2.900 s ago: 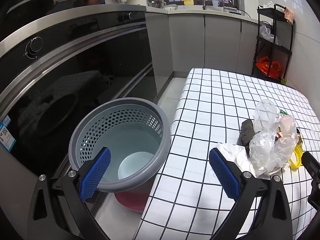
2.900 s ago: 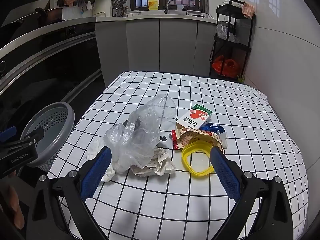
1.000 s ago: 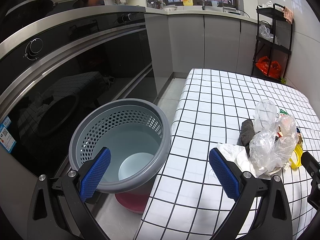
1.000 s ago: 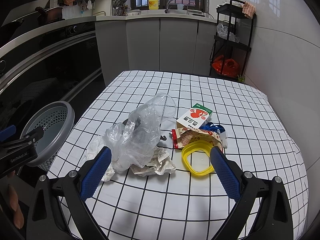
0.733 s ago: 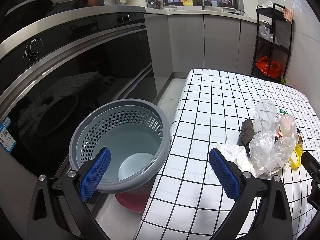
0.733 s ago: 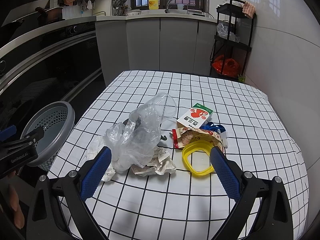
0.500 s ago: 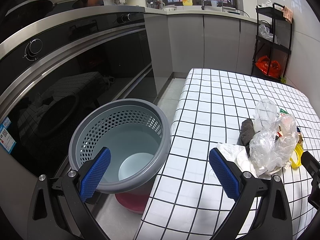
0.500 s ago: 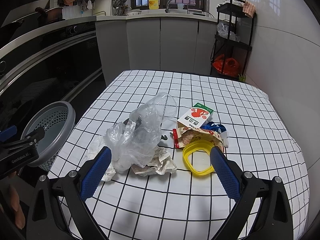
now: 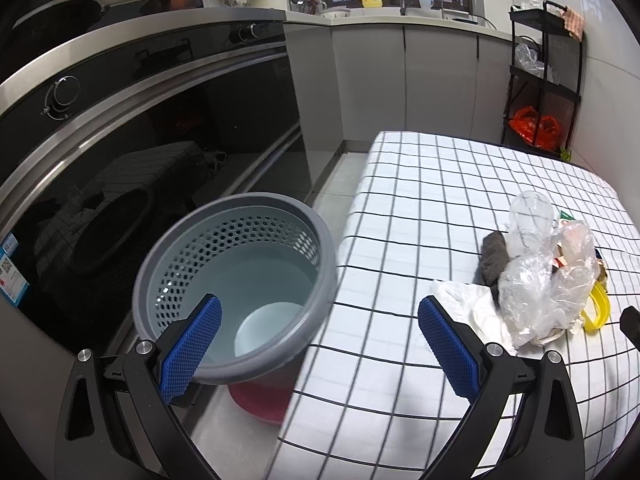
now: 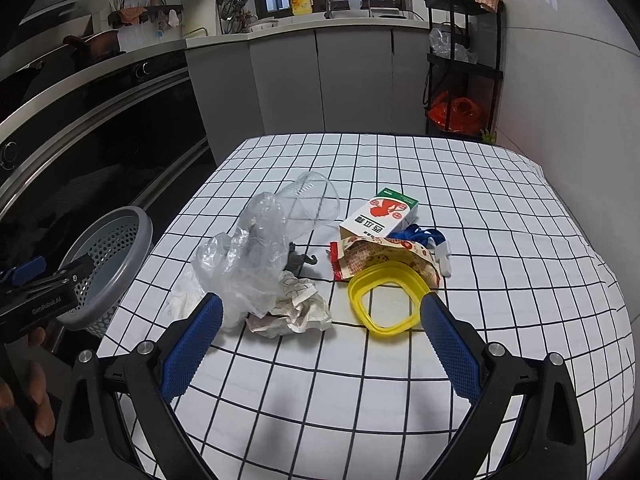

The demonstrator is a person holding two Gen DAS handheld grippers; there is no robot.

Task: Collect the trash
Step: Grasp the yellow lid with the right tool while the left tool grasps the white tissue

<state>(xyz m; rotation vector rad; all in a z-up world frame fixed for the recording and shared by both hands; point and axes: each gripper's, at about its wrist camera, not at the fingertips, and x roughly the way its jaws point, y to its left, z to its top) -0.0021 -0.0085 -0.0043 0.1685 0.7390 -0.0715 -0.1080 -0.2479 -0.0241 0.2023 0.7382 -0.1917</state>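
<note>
Trash pile sits mid-table on the checked cloth point(image 10: 400, 400), nothing in the bin yet by the look of it. Nearest your right gripper point(image 10: 316, 340): crumpled paper point(image 10: 292, 312) w/ the clear bag point(image 10: 244, 268) draped over its left side, and the yellow ring point(image 10: 384, 300) just right of it. Behind those: plastic cup point(image 10: 312, 204) on its side, touching the bag; snack wrapper point(image 10: 380, 256) touching the ring's far edge; carton point(image 10: 380, 216) behind the wrapper; a blue-and-white bit point(image 10: 424, 240) beside it, can't tell what it is.

Right gripper's wide open, empty, hovering above the cloth w/ paper and ring both framed between the fingers point(image 10: 192, 340). Left gripper point(image 9: 316, 344) also wide open, empty, looking at the bin point(image 9: 236, 288), which stands off the table's left edge, rim about level w/ the cloth.

How I'd do the first pick:
- Pick one item, not two. Fingers now straddle paper + ring; closing there likely pinches neither cleanly.
- Bag + paper is prob the best start: closest to the bin, soft, compresses well. Shift left, come down over the wad, close fully.
- Bag's slippery and may drag the cup along; lift slow, check what's trailing.
- Ring lies flat: grab across one rim edge, not across the whole loop.
- Don't dig the tips into the cloth, it'll bunch and pull the rest.
- Carry low across to the bin and let go over the opening, not the rim.
</note>
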